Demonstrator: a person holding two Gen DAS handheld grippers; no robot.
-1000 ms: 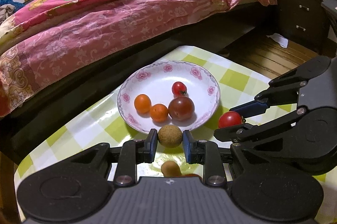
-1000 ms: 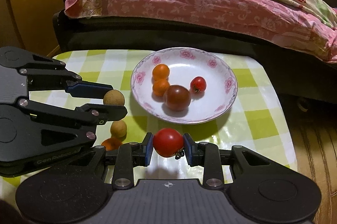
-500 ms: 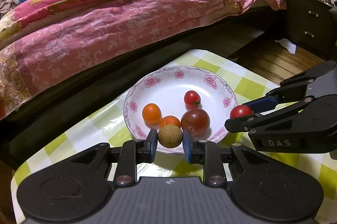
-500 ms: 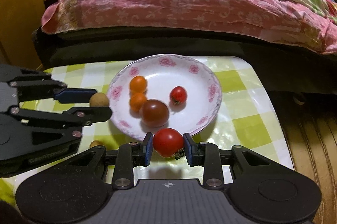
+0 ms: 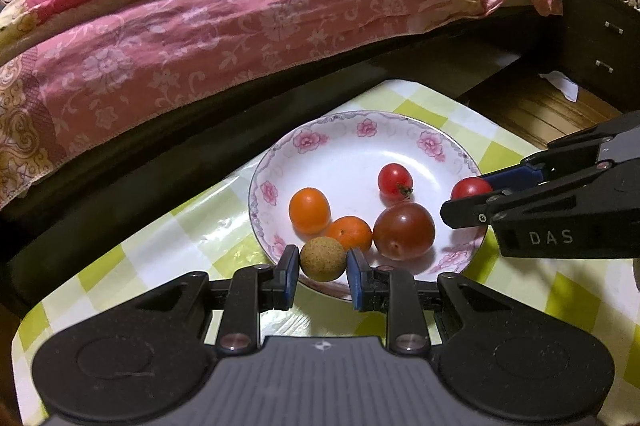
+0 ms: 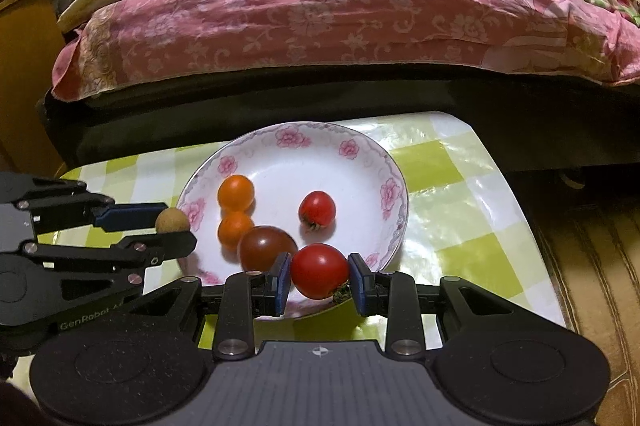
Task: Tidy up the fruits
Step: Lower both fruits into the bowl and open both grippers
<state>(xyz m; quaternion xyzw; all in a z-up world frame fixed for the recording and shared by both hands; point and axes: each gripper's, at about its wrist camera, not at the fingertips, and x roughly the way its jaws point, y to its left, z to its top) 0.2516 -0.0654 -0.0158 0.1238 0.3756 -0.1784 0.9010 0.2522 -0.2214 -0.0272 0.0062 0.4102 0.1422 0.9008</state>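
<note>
A white plate with pink flowers [image 5: 344, 154] [image 6: 320, 154] holds two small oranges [image 5: 309, 204] [image 6: 236, 192], a dark brown-red tomato [image 5: 404, 231] [image 6: 266, 246] and a small red tomato [image 5: 395, 179] [image 6: 317, 209]. My left gripper [image 5: 323, 260] is shut on a tan round longan [image 5: 322, 258] [image 6: 172, 221] above the plate's near left rim. My right gripper [image 6: 319, 276] is shut on a red tomato [image 6: 319, 270] [image 5: 470, 188] above the plate's near right rim.
The plate stands on a small table with a green and white checked cloth [image 5: 192, 226] [image 6: 460, 210]. A bed with a pink floral quilt [image 5: 240, 6] [image 6: 340, 6] runs just behind it. A dark drawer cabinet [image 5: 600, 42] and wooden floor [image 6: 592, 266] lie to the right.
Both grippers have moved forward with their fruit, from beside the plate to over its near rim. The loose fruits on the cloth below have dropped out of view.
</note>
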